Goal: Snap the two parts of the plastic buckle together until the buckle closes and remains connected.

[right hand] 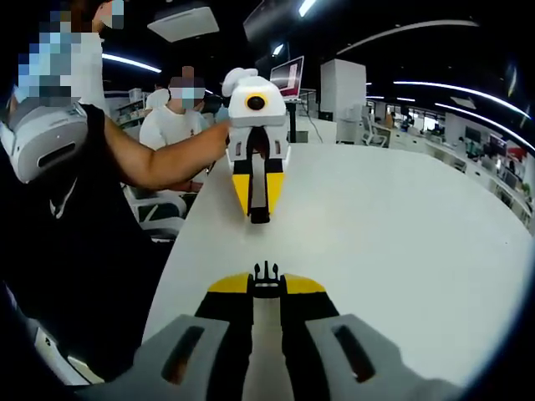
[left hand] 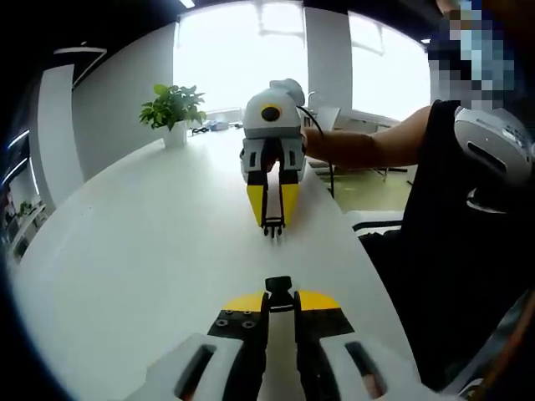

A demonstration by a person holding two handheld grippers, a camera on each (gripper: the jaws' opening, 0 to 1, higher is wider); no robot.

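Note:
In the left gripper view my left gripper (left hand: pixel 280 299) is shut on the black socket half of the buckle (left hand: pixel 279 286), which pokes out past the yellow fingertips. Facing it over the white table (left hand: pixel 142 251) is my right gripper (left hand: pixel 272 215), shut on the black pronged half (left hand: pixel 272 227), prongs pointing at me. A gap of bare table separates the halves. In the right gripper view the right gripper (right hand: pixel 267 290) holds the pronged half (right hand: pixel 266 272), and the left gripper (right hand: pixel 259 205) opposite holds the socket half (right hand: pixel 260 216).
A potted plant (left hand: pixel 173 113) stands at the table's far end. The person's forearm (left hand: pixel 368 146) reaches in along the table's edge. Another person (right hand: pixel 180 109) sits behind near a monitor (right hand: pixel 286 77). Chairs (right hand: pixel 159 213) stand beside the table.

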